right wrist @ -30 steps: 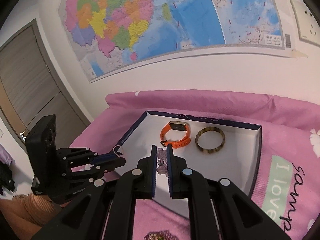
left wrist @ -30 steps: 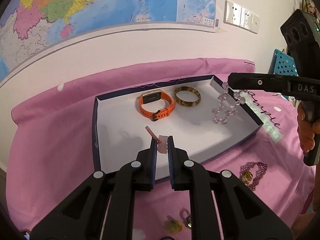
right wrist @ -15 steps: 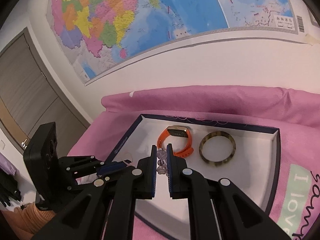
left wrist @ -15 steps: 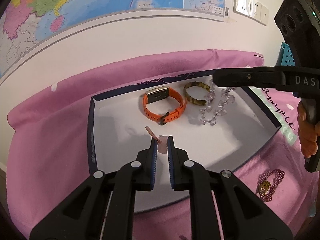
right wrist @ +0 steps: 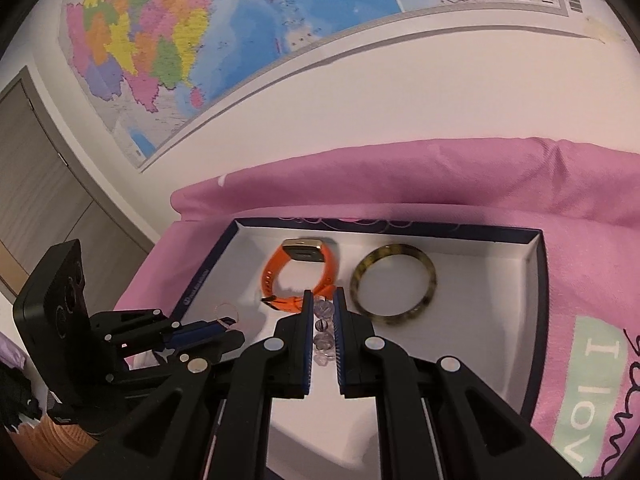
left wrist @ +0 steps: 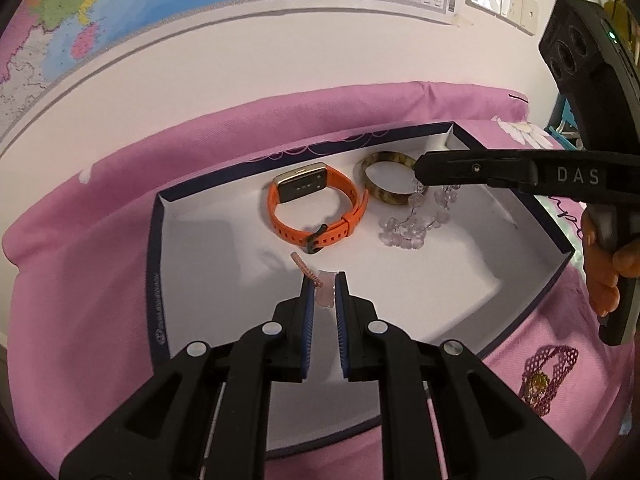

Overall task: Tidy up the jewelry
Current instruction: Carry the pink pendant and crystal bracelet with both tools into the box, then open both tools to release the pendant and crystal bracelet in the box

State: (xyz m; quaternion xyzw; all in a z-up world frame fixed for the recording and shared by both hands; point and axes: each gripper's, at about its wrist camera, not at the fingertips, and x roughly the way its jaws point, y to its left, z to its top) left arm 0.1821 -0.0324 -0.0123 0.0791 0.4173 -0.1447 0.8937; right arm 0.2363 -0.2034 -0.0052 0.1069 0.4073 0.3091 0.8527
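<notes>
Home bedroom: pink bedsheet, wall map, grey door.

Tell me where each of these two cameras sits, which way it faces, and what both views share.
Left wrist: on the left gripper, looking down into the white box; right gripper and hand show.
Right wrist: on the right gripper, facing the box and wall map; left gripper shows.
Shared: orange watch, bangle, bead bracelet.
</notes>
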